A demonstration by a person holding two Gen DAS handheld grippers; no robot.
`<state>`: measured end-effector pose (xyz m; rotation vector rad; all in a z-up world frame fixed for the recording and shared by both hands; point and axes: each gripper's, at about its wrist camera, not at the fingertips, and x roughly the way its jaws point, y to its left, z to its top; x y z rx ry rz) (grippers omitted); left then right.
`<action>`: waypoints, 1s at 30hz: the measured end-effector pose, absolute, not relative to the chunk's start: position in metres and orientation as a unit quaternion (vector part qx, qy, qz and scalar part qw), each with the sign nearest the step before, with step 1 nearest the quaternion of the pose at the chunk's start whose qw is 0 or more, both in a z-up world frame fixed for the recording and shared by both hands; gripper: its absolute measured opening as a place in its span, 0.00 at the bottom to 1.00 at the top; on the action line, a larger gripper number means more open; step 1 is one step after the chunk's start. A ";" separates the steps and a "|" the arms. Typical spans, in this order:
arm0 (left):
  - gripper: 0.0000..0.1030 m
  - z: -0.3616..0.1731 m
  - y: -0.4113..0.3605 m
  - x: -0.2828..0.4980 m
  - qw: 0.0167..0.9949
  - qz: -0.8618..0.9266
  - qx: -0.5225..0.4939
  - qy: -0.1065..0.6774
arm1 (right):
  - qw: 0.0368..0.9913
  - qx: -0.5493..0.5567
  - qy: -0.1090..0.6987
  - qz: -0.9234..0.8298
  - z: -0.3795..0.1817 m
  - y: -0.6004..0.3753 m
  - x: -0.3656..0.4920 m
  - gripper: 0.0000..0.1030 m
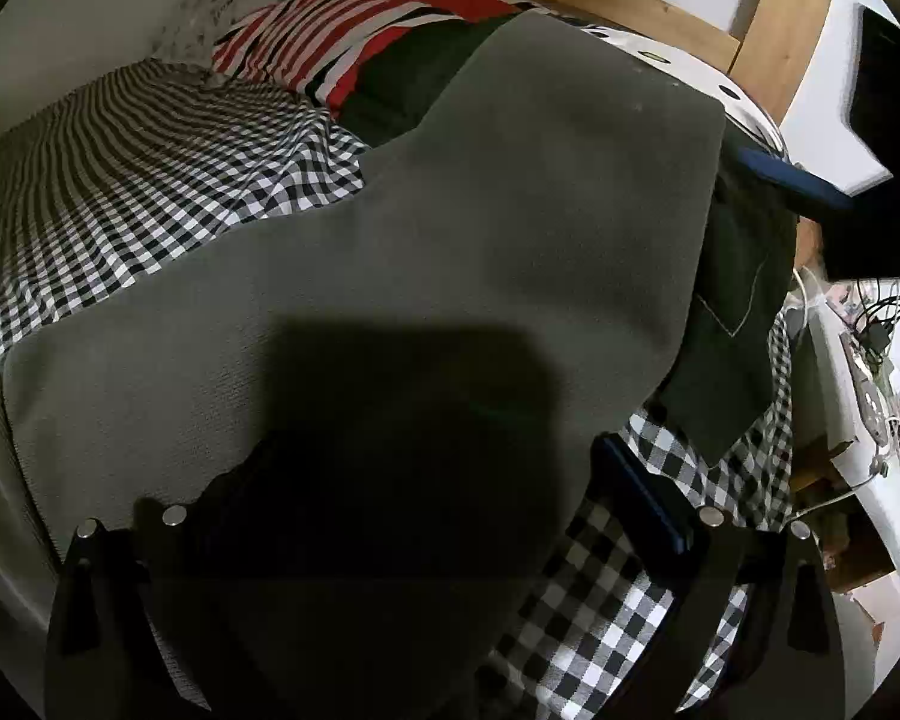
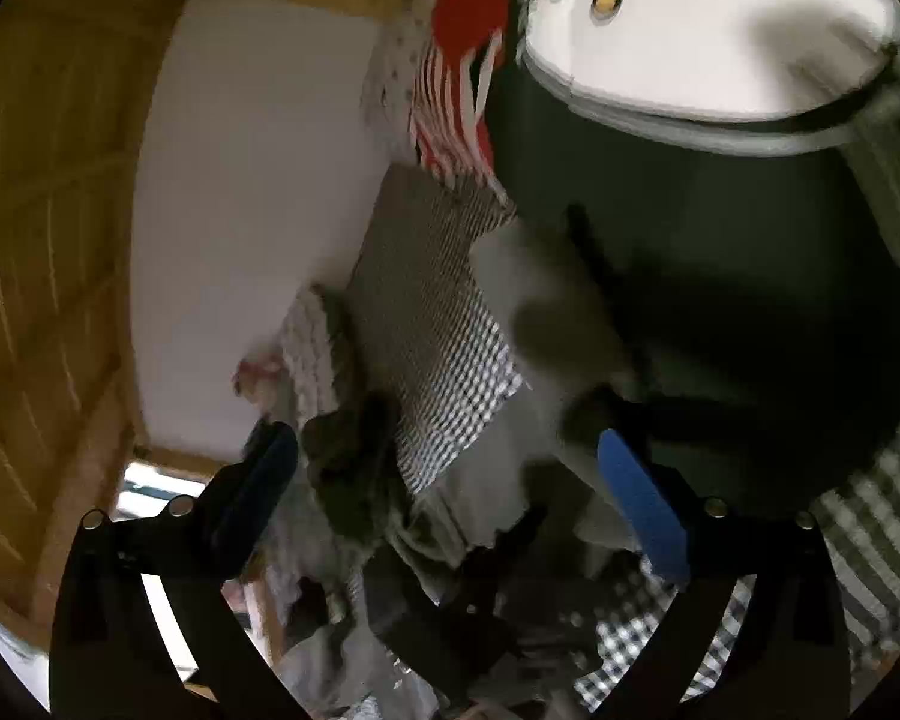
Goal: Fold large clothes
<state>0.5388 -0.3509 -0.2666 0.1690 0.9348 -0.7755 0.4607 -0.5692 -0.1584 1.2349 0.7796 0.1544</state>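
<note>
Our left gripper (image 1: 426, 516) hangs spread over the large grey knit garment (image 1: 450, 210), which lies on the black-and-white checked bedspread (image 1: 150, 192), long axis running away toward the red-and-white striped cloth (image 1: 306, 42). Our right gripper (image 2: 450, 462), fingers apart, holds nothing and stands farther off. No writing is legible.

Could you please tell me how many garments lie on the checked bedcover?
3 that I can tell: a grey garment in the middle, a dark green one under its right edge, a red-striped one at the far end. Others may be hidden underneath.
</note>
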 end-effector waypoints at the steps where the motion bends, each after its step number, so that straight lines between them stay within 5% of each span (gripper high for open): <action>1: 0.95 -0.266 -0.351 0.538 0.818 -0.363 0.081 0.438 | 0.736 0.568 0.360 0.076 -0.163 -0.569 0.472 0.96; 11: 0.95 -0.265 -0.353 0.534 0.822 -0.355 0.098 0.435 | 0.748 0.564 0.350 -0.005 -0.181 -0.575 0.513 0.91; 12: 0.94 -0.264 -0.354 0.533 0.825 -0.347 0.103 0.433 | 0.759 0.554 0.343 -0.004 -0.176 -0.572 0.513 0.81; 13: 0.92 -0.261 -0.354 0.531 0.829 -0.338 0.108 0.432 | 0.779 0.522 0.346 -0.009 -0.166 -0.568 0.512 0.34; 14: 0.79 -0.257 -0.352 0.528 0.838 -0.319 0.114 0.428 | 0.801 0.491 0.341 -0.014 -0.155 -0.564 0.509 0.12; 15: 0.62 -0.254 -0.348 0.528 0.843 -0.305 0.116 0.428 | 0.817 0.474 0.329 -0.017 -0.147 -0.564 0.506 0.12; 16: 0.56 -0.251 -0.339 0.529 0.847 -0.285 0.114 0.433 | 0.825 0.460 0.327 -0.018 -0.142 -0.563 0.505 0.12; 21: 0.55 -0.257 -0.316 0.531 0.832 -0.307 0.090 0.453 | 0.790 0.496 0.359 -0.020 -0.165 -0.579 0.516 0.22; 23: 0.55 -0.257 -0.319 0.525 0.834 -0.309 0.109 0.443 | 0.775 0.526 0.350 -0.013 -0.178 -0.577 0.521 0.72; 25: 0.56 -0.258 -0.321 0.522 0.835 -0.307 0.121 0.440 | 0.771 0.545 0.329 -0.005 -0.180 -0.576 0.531 0.86; 27: 0.58 -0.258 -0.321 0.520 0.836 -0.308 0.126 0.436 | 0.776 0.536 0.330 -0.026 -0.178 -0.571 0.542 0.85; 28: 0.58 -0.258 -0.321 0.519 0.838 -0.308 0.128 0.432 | 0.781 0.530 0.329 -0.042 -0.176 -0.566 0.548 0.68; 29: 0.58 -0.260 -0.320 0.518 0.839 -0.307 0.126 0.430 | 0.784 0.524 0.330 -0.040 -0.176 -0.564 0.551 0.35; 30: 0.60 -0.258 -0.317 0.517 0.842 -0.305 0.122 0.429 | 0.797 0.508 0.327 -0.024 -0.170 -0.561 0.552 0.21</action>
